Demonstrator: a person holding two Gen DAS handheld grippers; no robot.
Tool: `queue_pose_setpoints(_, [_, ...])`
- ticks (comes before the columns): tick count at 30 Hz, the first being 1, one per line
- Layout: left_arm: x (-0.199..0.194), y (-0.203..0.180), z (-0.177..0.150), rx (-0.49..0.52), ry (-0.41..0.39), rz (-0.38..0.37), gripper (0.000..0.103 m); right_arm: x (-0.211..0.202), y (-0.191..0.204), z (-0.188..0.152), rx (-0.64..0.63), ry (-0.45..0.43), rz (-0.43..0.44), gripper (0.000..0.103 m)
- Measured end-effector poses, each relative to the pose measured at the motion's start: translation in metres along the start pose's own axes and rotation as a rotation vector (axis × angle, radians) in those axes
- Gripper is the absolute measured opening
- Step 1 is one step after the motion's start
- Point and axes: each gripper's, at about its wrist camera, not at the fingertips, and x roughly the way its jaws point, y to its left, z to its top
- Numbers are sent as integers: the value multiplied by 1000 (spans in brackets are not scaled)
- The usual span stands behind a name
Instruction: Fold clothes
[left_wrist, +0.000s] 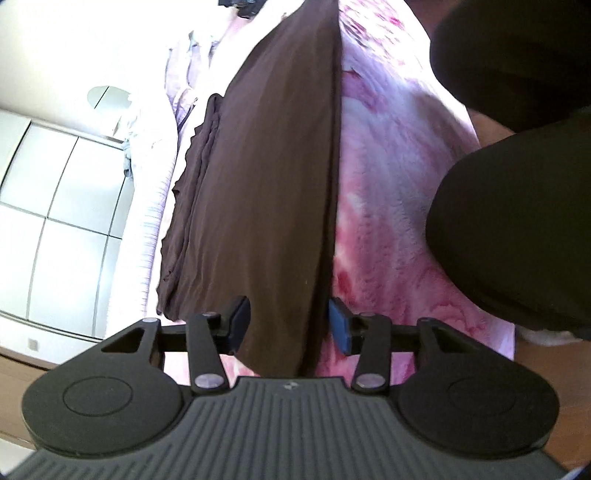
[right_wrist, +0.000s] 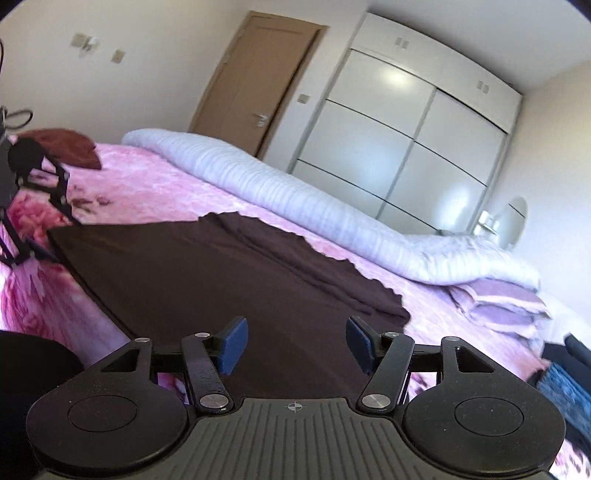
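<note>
A dark brown garment (left_wrist: 266, 166) lies spread flat on the pink floral blanket (left_wrist: 388, 184) of a bed. In the left wrist view one narrow end of it runs between the fingers of my left gripper (left_wrist: 290, 325). The jaws stand apart on either side of the cloth, and the blue pad (left_wrist: 340, 326) sits just beside its edge. The right wrist view shows the garment (right_wrist: 207, 277) stretching away, with my right gripper (right_wrist: 295, 345) open low over its near edge. My left gripper (right_wrist: 55, 238) shows there at the garment's far left corner.
A rolled white duvet (right_wrist: 295, 195) runs along the bed's far side, with folded lilac clothes (right_wrist: 495, 299) at its right end. A reddish-brown cloth (right_wrist: 70, 147) lies at the far left. A person's dark sleeves (left_wrist: 517, 221) fill the right. White wardrobe (right_wrist: 406, 140) and door (right_wrist: 251, 81) stand behind.
</note>
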Motion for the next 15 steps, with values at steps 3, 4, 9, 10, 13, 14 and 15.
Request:
queue_pose_setpoints(3, [6,-10,6,29,-2,61,44,-13,2,0,28,2,-23,66])
queue_pose_setpoints(4, [7,-12,7,29,-1,80,45,-16,3,0,30,3,-29,66])
queue_pose_setpoints(9, [10,-4,8,-114,26,93,38,-24,12,-9,-22,33,-36,70])
queue_pose_setpoints(10, [11,1,9,-158,35,76,31,-22,15,-13,-43,48,-26,71])
queue_pose_setpoints(13, [13,11,11,-244,54,43,15,-11,30,-25,-103,100,17,72])
queue_pose_setpoints(14, [13,14,12,-268,59,36,13,-6,36,-28,-120,114,36,72])
queue_pose_setpoints(15, [14,17,13,-291,63,28,10,-1,42,-30,-136,119,61,72])
